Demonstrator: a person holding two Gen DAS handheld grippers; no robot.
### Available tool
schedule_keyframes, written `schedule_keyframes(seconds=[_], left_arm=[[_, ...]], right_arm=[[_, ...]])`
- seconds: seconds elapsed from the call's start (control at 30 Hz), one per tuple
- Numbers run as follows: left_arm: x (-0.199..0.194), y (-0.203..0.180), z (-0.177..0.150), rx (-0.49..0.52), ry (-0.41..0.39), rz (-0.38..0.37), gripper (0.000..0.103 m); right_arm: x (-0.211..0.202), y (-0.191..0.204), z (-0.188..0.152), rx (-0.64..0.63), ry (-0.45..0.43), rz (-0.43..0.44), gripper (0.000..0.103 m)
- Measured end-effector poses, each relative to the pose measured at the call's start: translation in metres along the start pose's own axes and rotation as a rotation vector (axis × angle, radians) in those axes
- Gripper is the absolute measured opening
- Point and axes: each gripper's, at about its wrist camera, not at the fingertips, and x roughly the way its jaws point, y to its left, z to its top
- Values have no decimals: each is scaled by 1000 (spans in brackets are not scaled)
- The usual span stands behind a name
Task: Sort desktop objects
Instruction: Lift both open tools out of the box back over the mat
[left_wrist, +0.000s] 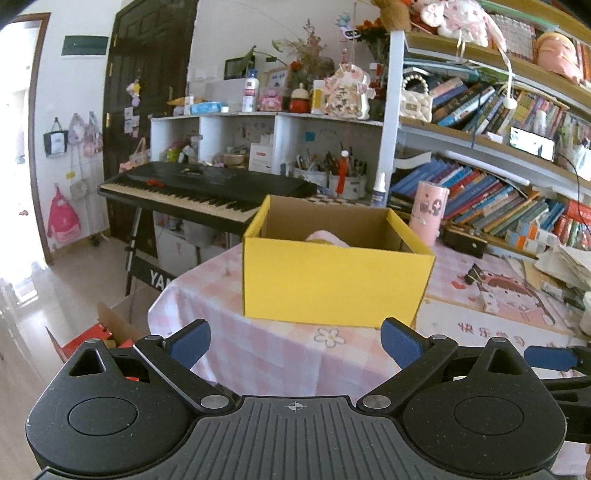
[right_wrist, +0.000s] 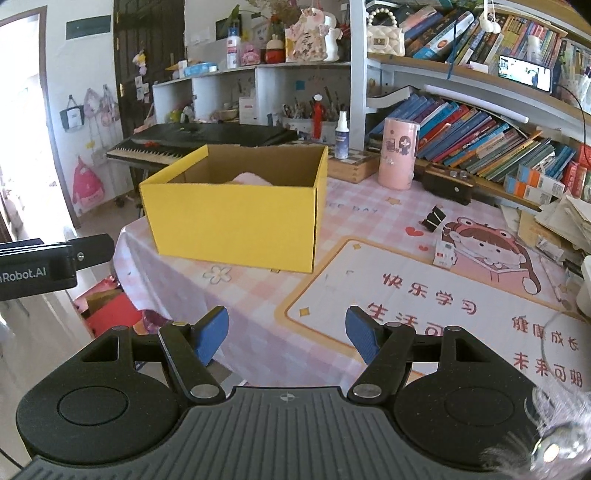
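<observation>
A yellow cardboard box (left_wrist: 332, 284) stands open on the pink checked table; it also shows in the right wrist view (right_wrist: 236, 221). A pink object (right_wrist: 251, 179) lies inside it, mostly hidden. A black binder clip (right_wrist: 433, 219) and a small white card box (right_wrist: 445, 254) lie on the table to the right. A pink cylinder (right_wrist: 399, 153) stands behind. My left gripper (left_wrist: 295, 341) is open and empty, in front of the box. My right gripper (right_wrist: 287, 334) is open and empty, over the table's front part.
A bookshelf (right_wrist: 498, 147) full of books runs along the right. A black keyboard (left_wrist: 207, 188) stands behind the table on the left. A spray bottle (right_wrist: 341, 134) and a dark case (right_wrist: 448, 182) sit at the table's back. Papers (right_wrist: 565, 218) pile at the far right.
</observation>
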Motion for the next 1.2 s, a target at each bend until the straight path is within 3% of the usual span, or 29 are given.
schedule_keyframes(seconds=[0.53, 1.2], left_arm=[[18, -30, -8, 101, 71, -110, 100], [61, -112, -2, 233, 111, -302, 100]], right_arm=[[-3, -17, -9, 45, 51, -70, 69], [1, -98, -14, 196, 82, -237, 69]])
